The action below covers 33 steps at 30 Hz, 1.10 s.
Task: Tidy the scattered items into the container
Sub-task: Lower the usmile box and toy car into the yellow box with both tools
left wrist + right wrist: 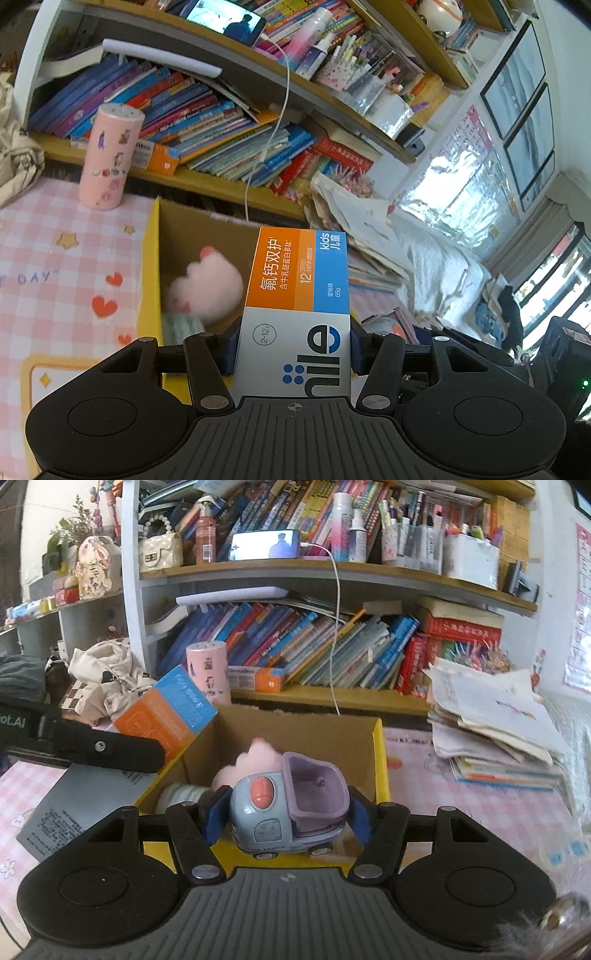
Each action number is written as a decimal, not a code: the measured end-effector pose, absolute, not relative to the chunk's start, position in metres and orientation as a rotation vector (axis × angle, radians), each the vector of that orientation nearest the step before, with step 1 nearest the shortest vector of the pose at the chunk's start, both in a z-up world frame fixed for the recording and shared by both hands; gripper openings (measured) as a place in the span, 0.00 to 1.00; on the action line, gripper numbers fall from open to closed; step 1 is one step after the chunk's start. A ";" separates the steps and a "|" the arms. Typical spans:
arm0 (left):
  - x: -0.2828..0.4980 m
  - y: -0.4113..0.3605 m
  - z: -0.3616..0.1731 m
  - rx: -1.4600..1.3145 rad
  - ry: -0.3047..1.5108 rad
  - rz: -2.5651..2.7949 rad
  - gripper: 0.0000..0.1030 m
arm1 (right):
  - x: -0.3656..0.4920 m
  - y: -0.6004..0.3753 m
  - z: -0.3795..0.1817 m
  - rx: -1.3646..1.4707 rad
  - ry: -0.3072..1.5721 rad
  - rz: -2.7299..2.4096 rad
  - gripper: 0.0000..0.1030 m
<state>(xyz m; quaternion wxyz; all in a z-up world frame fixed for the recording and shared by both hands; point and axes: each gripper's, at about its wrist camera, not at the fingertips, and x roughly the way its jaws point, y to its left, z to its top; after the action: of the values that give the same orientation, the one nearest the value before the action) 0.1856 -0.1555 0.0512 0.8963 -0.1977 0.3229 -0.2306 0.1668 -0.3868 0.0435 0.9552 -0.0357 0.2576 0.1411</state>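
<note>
My left gripper (293, 350) is shut on a toothpaste box (299, 295), orange, blue and white, held over the right side of the open cardboard box (151, 258) with yellow sides. A pink plush toy (207, 288) lies inside on something green and white. My right gripper (286, 821) is shut on a grey and purple toy truck (288, 805), held above the near rim of the cardboard box (380, 760). The plush toy (255, 764) shows behind the truck. The toothpaste box (162, 716) and the left gripper's finger (110, 749) are at the cardboard box's left edge.
A pink cylinder (109, 155) stands behind the cardboard box on the pink checked cloth (55, 266). Bookshelves (314, 646) packed with books rise behind. A white cable (336, 635) hangs toward the cardboard box. A stack of papers (491, 723) lies at the right.
</note>
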 end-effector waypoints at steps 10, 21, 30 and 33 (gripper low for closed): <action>0.228 -0.182 0.053 -0.372 0.671 -0.400 0.51 | 0.231 -0.396 0.032 -0.137 0.562 0.410 0.61; 0.272 -0.193 0.024 -0.328 0.757 -0.309 0.51 | 0.292 -0.391 0.005 -0.260 0.672 0.545 0.61; 0.297 -0.205 0.001 -0.246 0.829 -0.274 0.51 | 0.322 -0.370 -0.015 -0.539 0.747 0.664 0.61; 0.301 -0.209 -0.004 -0.226 0.848 -0.273 0.50 | 0.328 -0.361 -0.021 -0.647 0.764 0.702 0.61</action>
<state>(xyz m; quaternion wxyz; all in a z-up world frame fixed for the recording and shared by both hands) 0.3007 -0.2092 -0.0042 0.8962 -0.1090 0.4093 -0.1318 0.3281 -0.3615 -0.0207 0.8189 -0.3036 0.3585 0.3297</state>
